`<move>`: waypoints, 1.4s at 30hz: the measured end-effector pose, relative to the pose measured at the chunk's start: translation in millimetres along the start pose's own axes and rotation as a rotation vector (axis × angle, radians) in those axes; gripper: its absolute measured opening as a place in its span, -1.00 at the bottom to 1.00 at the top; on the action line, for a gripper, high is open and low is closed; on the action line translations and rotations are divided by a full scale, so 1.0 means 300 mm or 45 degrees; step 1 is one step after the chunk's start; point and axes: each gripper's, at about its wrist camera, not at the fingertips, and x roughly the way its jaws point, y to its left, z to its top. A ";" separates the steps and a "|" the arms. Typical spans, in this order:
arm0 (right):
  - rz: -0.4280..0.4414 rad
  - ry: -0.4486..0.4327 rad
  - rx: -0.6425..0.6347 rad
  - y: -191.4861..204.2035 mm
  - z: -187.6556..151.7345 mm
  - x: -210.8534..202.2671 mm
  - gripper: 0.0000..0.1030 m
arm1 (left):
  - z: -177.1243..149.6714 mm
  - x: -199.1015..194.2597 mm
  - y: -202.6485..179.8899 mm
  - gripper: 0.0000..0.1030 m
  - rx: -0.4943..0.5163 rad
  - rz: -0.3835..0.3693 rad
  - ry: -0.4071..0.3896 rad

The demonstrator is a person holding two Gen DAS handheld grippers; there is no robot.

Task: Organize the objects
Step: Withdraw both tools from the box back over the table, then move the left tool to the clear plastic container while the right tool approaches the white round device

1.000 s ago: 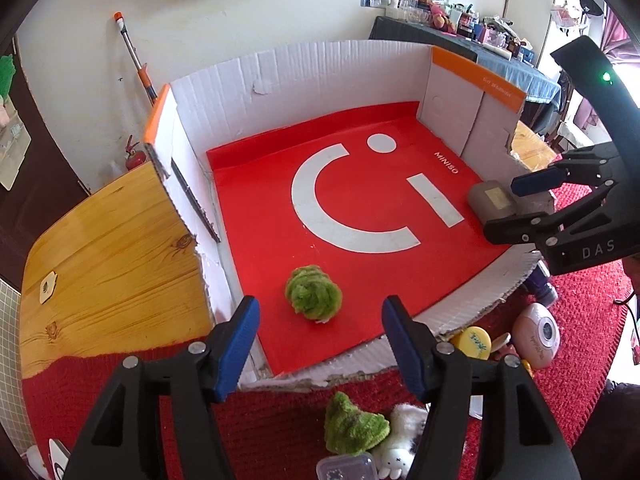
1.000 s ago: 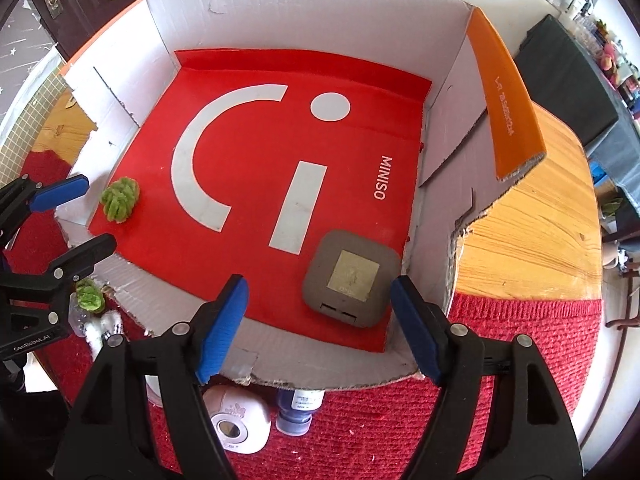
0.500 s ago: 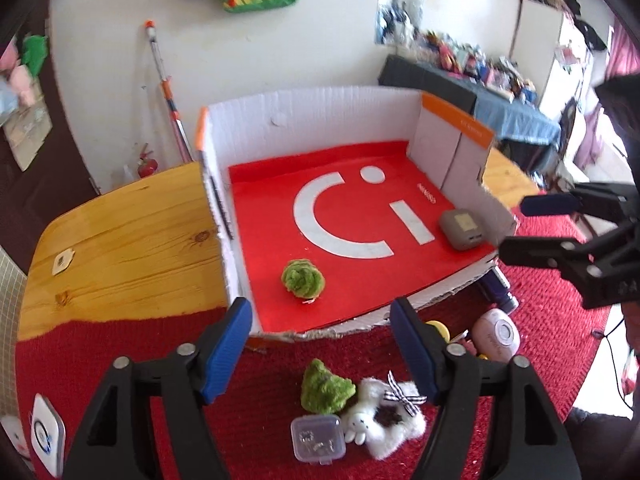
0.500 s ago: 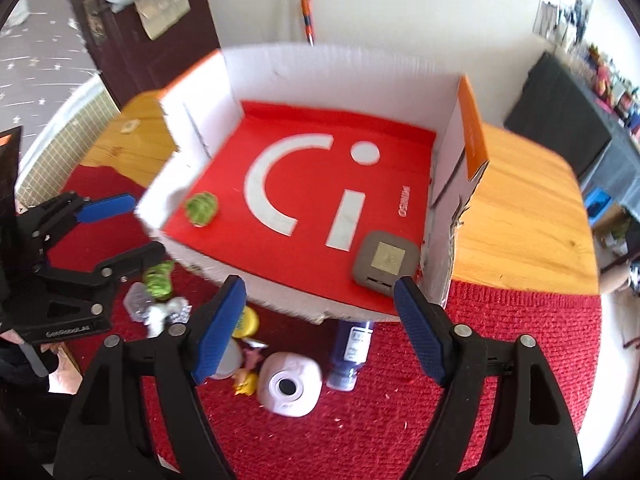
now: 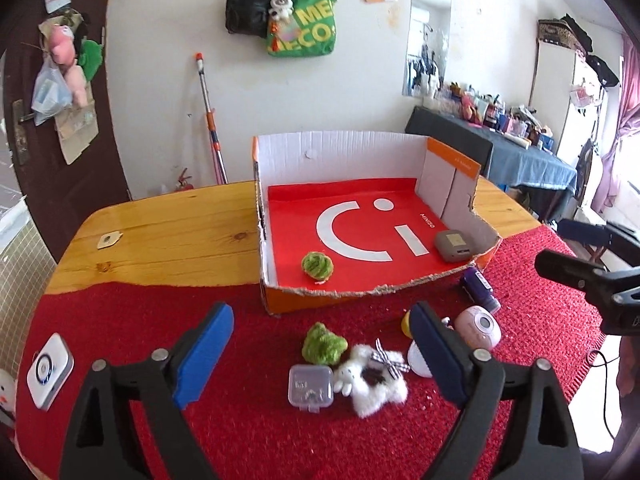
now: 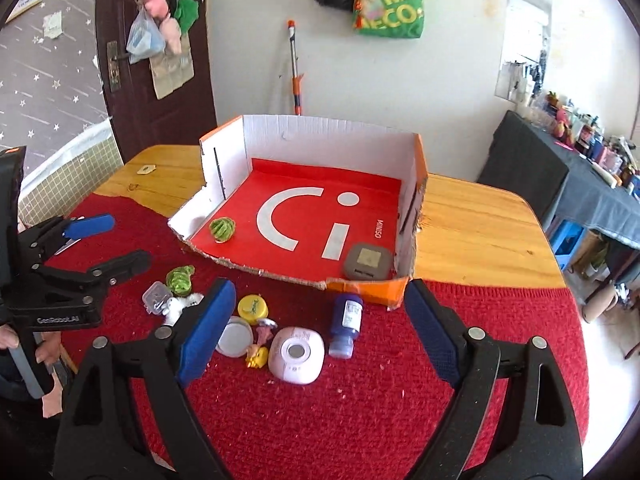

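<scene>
Both grippers are pulling back from the box point(image 5: 360, 152); their fingers are opening wide, holding nothing. The green plush point(image 5: 323, 344) is lying on the table at twelve o'clock from the left gripper point(image 5: 320, 354), the nearer one.

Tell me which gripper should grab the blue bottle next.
Right. The blue bottle lies on the red mat just ahead of the right gripper, whose empty jaws are opening. The left gripper, also empty and opening, faces the green plush and clear case; the bottle sits far to its right.
</scene>
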 end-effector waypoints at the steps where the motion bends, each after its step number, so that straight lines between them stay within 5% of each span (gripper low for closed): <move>1: -0.006 -0.010 0.007 0.000 -0.015 -0.005 0.69 | -0.012 -0.008 -0.002 0.84 -0.007 0.007 -0.009; 19: -0.045 0.044 0.203 -0.065 -0.223 0.088 0.70 | -0.180 0.023 0.001 0.92 -0.113 0.061 0.040; 42: -0.003 0.132 0.203 -0.039 -0.223 0.188 0.70 | -0.195 0.140 0.099 0.92 -0.160 0.098 0.206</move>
